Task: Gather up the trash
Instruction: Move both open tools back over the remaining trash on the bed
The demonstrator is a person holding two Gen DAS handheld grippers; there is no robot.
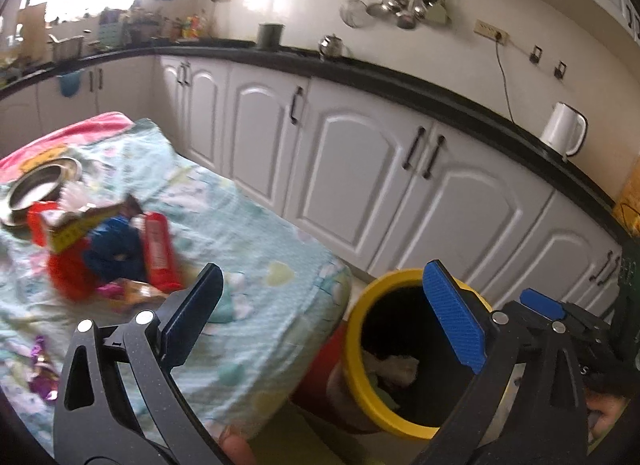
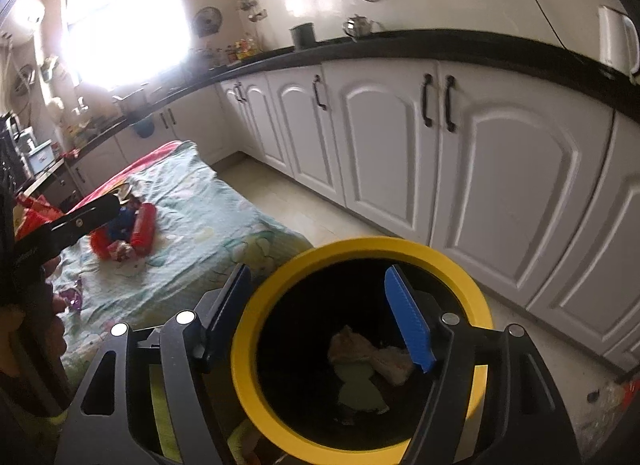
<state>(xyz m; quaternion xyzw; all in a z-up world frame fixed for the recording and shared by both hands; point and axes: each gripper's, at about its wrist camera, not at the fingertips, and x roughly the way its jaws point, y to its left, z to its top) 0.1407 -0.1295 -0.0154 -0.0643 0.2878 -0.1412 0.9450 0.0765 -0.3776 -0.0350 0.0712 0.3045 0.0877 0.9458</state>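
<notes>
At lower centre, right tongs [image 2: 320, 317] spread empty over yellow-rimmed bin [image 2: 472, 289], left tongs [image 1: 332, 313] spread empty, wrappers [image 1: 116, 241] piled left on desk [image 1: 256, 233].

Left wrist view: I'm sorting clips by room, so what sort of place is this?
A home kitchen, most likely: white cabinets under a black countertop, ladles and a strainer hanging on the wall, and a white kettle.
</notes>
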